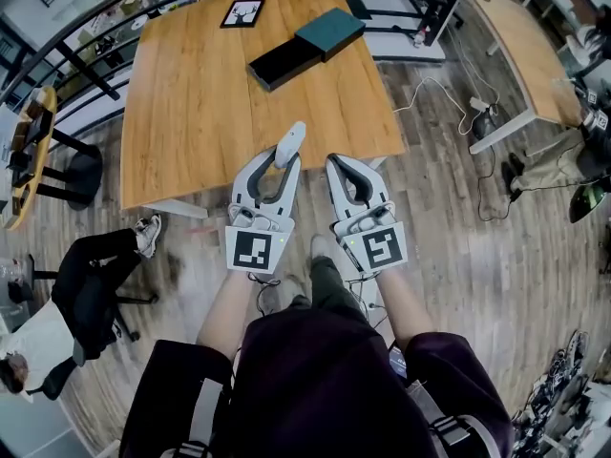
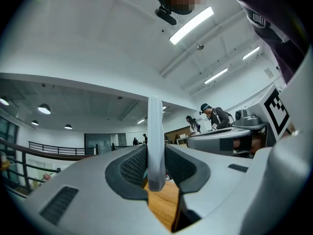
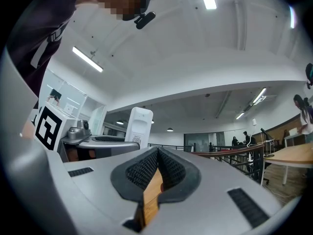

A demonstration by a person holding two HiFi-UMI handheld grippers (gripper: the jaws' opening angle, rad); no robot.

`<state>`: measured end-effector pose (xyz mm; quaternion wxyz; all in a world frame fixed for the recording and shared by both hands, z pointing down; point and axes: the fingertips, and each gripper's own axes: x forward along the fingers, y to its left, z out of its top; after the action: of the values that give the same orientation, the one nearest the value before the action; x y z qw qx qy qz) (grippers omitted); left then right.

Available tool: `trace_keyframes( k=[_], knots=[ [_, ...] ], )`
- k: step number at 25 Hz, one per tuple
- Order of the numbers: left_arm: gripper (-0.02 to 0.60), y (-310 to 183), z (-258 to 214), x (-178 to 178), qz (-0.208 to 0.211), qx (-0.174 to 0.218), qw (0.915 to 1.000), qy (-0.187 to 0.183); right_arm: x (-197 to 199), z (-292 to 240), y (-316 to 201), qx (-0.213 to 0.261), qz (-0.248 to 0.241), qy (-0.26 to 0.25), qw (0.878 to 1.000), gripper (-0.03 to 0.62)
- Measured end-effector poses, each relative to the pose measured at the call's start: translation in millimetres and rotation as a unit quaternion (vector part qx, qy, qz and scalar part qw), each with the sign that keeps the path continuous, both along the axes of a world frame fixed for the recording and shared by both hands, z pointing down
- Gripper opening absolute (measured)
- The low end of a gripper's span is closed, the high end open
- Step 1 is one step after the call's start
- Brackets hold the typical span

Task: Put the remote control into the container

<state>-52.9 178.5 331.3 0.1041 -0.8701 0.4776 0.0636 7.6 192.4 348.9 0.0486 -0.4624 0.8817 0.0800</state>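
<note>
Remote control (image 1: 289, 145) sits clamped upright in left gripper (image 1: 276, 164), over table's (image 1: 191, 113) near edge; right gripper (image 1: 341, 163) closed, empty.

A dark purple top (image 1: 315, 380) fills the lower middle. The left claw (image 1: 279, 165) and right claw (image 1: 337, 164) are pale grey and black-padded, each bearing a square-marker cube.

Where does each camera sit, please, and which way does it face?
Head view: on the person's head, facing steeply down at the table; forearms, left gripper and right gripper show.
Left gripper view: on the left gripper, tilted up at the ceiling; its jaws clamp the remote control.
Right gripper view: on the right gripper, also tilted upward; jaws together, empty.
Shared: all three show the remote control.
</note>
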Motion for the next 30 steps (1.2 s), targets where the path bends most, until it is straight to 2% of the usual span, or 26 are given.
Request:
trace_keyframes(
  k=[10,16,19,23,26,30],
  knots=[
    [0.112,-77.7,18.3,21.5,-0.017,-0.015,0.9997,0.0,25.9,21.2,-79.6,-0.018,-0.009,-0.003,1.0,0.018],
    [0.112,-113.3,9.6,33.6,-0.033,-0.013,0.9994,-0.004,37.6,10.5,-116.4,-0.014,-0.021,-0.012,1.0,0.018],
    [0.112,-126.5,-2.2,43.4,-0.037,-0.005,0.9992,-0.012,46.4,-12.1,-129.5,0.004,-0.024,-0.035,0.999,0.018],
    [0.112,-132.4,-18.2,51.6,-0.047,0.007,0.9988,-0.011,56.9,-15.9,-134.4,-0.004,-0.03,-0.015,0.999,0.018],
    [0.112,-133.6,-23.9,54.0,-0.054,0.009,0.9984,-0.013,58.7,-28.2,-137.9,0.007,-0.035,-0.037,0.999,0.018],
    [0.112,-145.3,-24.8,50.6,-0.062,0.013,0.9979,-0.015,55.1,-23.3,-149.4,0.007,-0.041,-0.027,0.999,0.018]
  ],
)
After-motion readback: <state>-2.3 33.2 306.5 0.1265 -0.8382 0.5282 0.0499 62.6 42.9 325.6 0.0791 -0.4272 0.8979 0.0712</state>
